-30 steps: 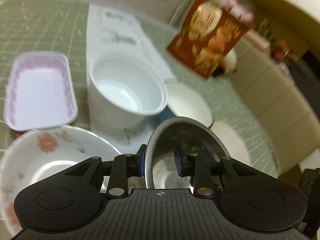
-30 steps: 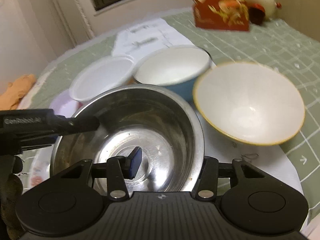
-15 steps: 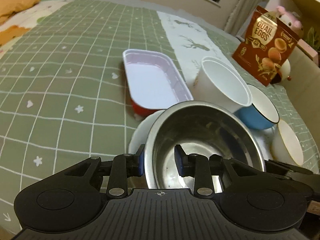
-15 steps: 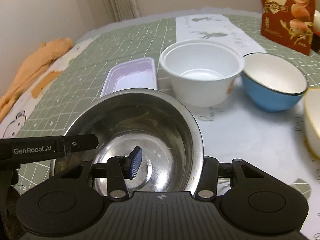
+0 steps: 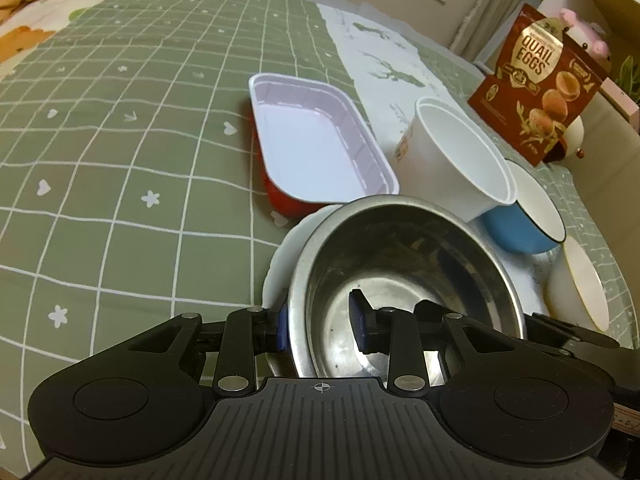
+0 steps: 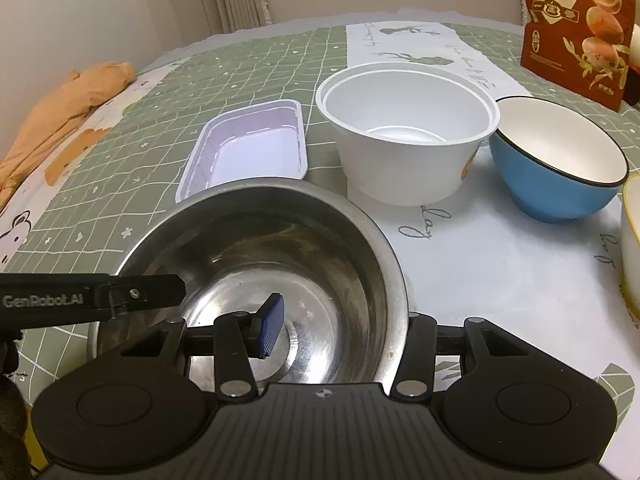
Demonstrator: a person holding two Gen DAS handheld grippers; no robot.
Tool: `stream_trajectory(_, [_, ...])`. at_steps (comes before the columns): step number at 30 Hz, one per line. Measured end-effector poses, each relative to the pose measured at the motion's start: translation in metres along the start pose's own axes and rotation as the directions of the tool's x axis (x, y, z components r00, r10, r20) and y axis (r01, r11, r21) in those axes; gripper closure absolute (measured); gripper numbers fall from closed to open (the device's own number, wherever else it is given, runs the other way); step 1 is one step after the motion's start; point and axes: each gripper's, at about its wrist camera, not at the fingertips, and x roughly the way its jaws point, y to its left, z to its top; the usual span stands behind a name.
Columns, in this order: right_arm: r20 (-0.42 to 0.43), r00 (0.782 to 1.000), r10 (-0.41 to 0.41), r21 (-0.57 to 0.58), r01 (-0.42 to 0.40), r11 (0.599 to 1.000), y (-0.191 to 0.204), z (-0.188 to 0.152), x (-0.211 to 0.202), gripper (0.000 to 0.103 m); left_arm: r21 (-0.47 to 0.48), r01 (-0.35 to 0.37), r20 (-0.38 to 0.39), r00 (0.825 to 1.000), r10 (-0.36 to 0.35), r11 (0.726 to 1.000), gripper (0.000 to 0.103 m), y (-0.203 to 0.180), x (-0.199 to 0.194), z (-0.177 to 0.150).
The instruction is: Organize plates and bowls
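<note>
A steel bowl (image 5: pixel 404 280) (image 6: pixel 264 264) sits low over a white floral plate (image 5: pixel 280 260). My left gripper (image 5: pixel 320 324) straddles the bowl's left rim, one pad outside, one inside, jaws slightly apart around it. My right gripper (image 6: pixel 340 328) straddles the bowl's right rim, one pad inside; the other finger is hidden behind the wall. A white plastic bowl (image 5: pixel 452 168) (image 6: pixel 408 136), a blue bowl (image 5: pixel 528 220) (image 6: pixel 560 168), a yellow-rimmed white bowl (image 5: pixel 580 284) (image 6: pixel 632 240) and a lilac tray (image 5: pixel 316 148) (image 6: pixel 248 148) stand beyond.
A quail-egg box (image 5: pixel 540 84) (image 6: pixel 576 20) stands at the back right. The green checked tablecloth (image 5: pixel 120 140) with a white runner (image 6: pixel 500 272) covers the table. An orange cloth (image 6: pixel 68 104) lies at the far left edge.
Both grippers have carried the steel bowl leftward and down over the floral plate. The left jaws now stand a little wider around the rim.
</note>
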Motion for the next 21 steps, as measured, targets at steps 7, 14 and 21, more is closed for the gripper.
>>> stream_trajectory(7, [0.007,1.000,-0.009,-0.042,0.009,0.999,0.004,-0.003,-0.001,0.057,0.014,0.006,0.000,1.000,-0.006,1.000,0.071,0.002,-0.007,-0.001])
stream_trajectory(14, [0.041,0.999,-0.001,-0.048,0.003,0.999,0.002,0.001,-0.013,0.056,-0.003,-0.009,0.078,0.997,0.009,1.000,0.071,0.010,-0.031,0.004])
stream_trajectory(21, [0.120,0.993,-0.016,-0.090,0.027,0.996,-0.001,0.004,-0.033,0.050,-0.012,-0.027,0.051,0.998,0.028,1.000,0.071,0.013,-0.023,0.008])
